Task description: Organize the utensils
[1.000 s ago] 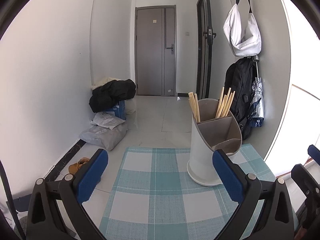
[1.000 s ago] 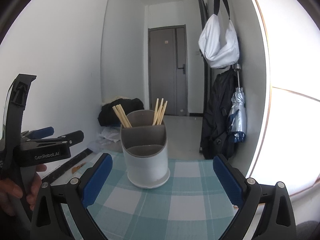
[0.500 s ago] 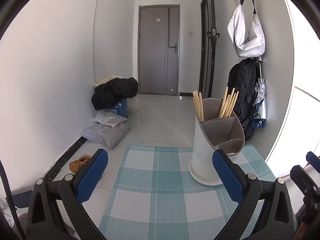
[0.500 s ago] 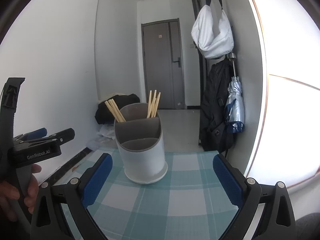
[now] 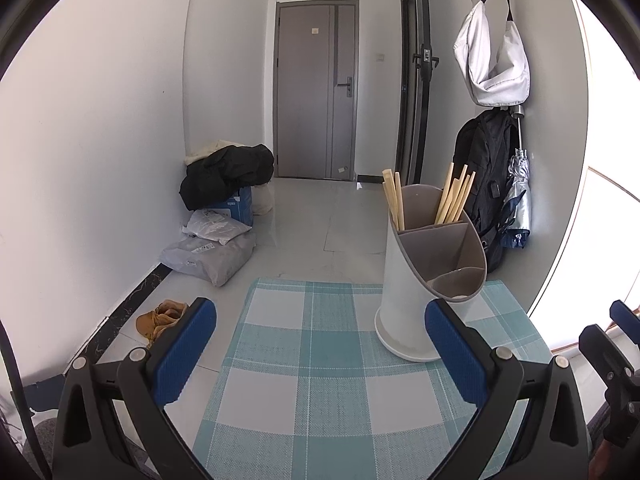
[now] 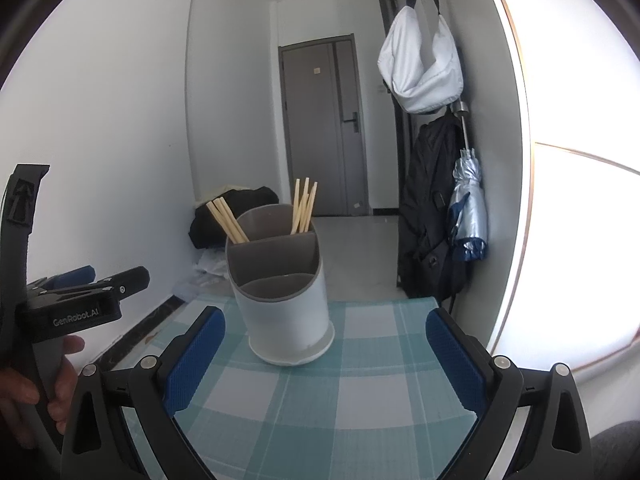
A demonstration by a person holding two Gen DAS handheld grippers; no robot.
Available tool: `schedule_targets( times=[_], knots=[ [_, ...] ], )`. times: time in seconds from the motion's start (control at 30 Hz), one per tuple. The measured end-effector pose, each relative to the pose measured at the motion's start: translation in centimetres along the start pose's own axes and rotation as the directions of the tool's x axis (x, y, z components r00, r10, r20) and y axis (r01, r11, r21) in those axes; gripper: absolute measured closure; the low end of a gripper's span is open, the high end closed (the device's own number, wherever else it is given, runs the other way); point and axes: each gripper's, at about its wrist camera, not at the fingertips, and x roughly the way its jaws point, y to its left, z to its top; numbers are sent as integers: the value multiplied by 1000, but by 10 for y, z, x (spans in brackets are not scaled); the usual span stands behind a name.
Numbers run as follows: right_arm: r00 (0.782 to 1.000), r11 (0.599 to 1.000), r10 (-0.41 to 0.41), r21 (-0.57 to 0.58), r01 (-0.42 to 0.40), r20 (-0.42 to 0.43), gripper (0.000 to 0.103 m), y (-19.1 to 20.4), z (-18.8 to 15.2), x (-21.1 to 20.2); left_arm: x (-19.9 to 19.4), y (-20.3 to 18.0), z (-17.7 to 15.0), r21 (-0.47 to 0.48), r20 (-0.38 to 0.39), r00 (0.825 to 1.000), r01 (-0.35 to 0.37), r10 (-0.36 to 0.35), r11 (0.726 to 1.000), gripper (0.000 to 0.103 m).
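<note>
Since a second ago both grippers have shifted only a little; the utensil holder [image 6: 282,300] now sits more squarely ahead of the right gripper [image 6: 326,356] and a touch nearer in its view. Closest to me, the left gripper [image 5: 320,354] hangs over the table with its blue pads spread wide and nothing between them; the right one is just as wide and empty. Under both lies a teal and white checked placemat [image 5: 320,380]. On its far right part stands the white, grey-lined holder, upright, with two bunches of wooden chopsticks [image 5: 454,200] leaning in its back compartments; the front compartments look bare. Past the table edge a tan shoe [image 5: 160,318] lies on the pale tiled floor, then grey parcels [image 5: 212,250] and a black coat [image 5: 226,174] heaped by the left wall. On the right wall hang a white bag [image 5: 494,64], a black backpack [image 5: 482,176] and a folded umbrella [image 5: 518,200]. A grey door [image 5: 316,92] closes the hallway.
</note>
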Motion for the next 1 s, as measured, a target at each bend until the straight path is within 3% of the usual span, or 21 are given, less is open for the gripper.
schedule_targets(
  times=[0.33, 0.73, 1.0],
  knots=[
    [1000, 1000, -4, -5, 4, -5, 1, 2, 0, 0, 3, 1, -1, 7, -6, 999, -45, 45, 999, 1],
    [1000, 1000, -13, 11, 13, -8, 1, 0, 1, 0, 1, 3, -2, -4, -5, 1000, -18, 18, 1000, 1],
    [999, 999, -37, 1, 37, 1, 2, -2, 1, -1, 3, 0, -3, 12, -14, 999, -38, 38, 999, 1]
  ],
)
